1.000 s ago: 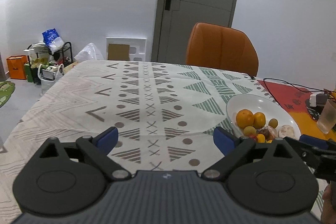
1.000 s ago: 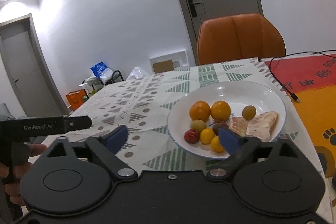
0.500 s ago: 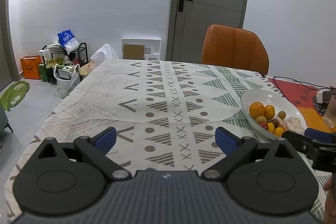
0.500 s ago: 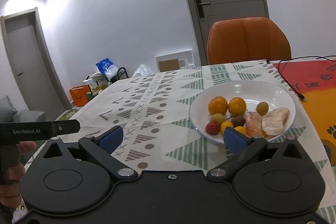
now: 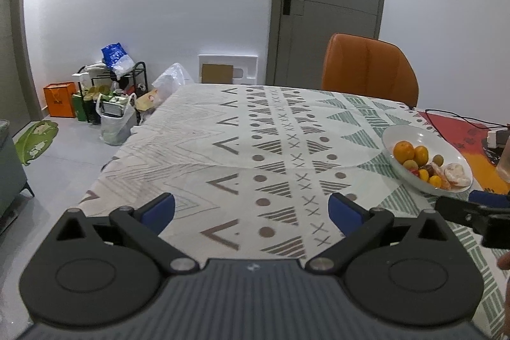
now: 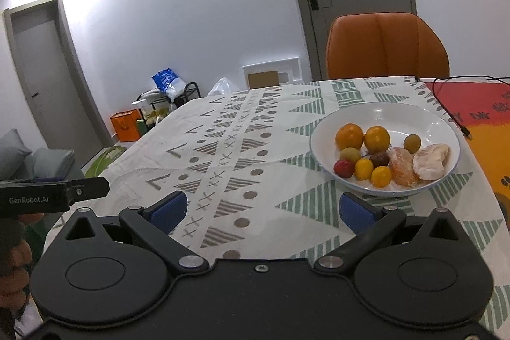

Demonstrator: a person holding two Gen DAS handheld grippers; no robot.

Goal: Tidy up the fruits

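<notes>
A white bowl (image 6: 414, 113) on the patterned tablecloth holds two oranges (image 6: 349, 136), several small yellow, green and red fruits (image 6: 364, 168) and two peeled citrus pieces (image 6: 431, 161). It also shows in the left wrist view (image 5: 414, 134) at the right. My right gripper (image 6: 260, 211) is open and empty, low over the near table edge, the bowl just beyond its right finger. My left gripper (image 5: 251, 209) is open and empty over the tablecloth, left of the bowl.
An orange chair (image 6: 387, 47) stands at the table's far side. A red-orange mat (image 6: 471, 104) with a black cable lies right of the bowl. A glass (image 5: 504, 161) stands at the far right. Bags and a rack (image 5: 111, 91) sit on the floor to the left.
Both grippers have drawn back from the bowl toward the near table edge, so more tablecloth shows. Both stay open.
</notes>
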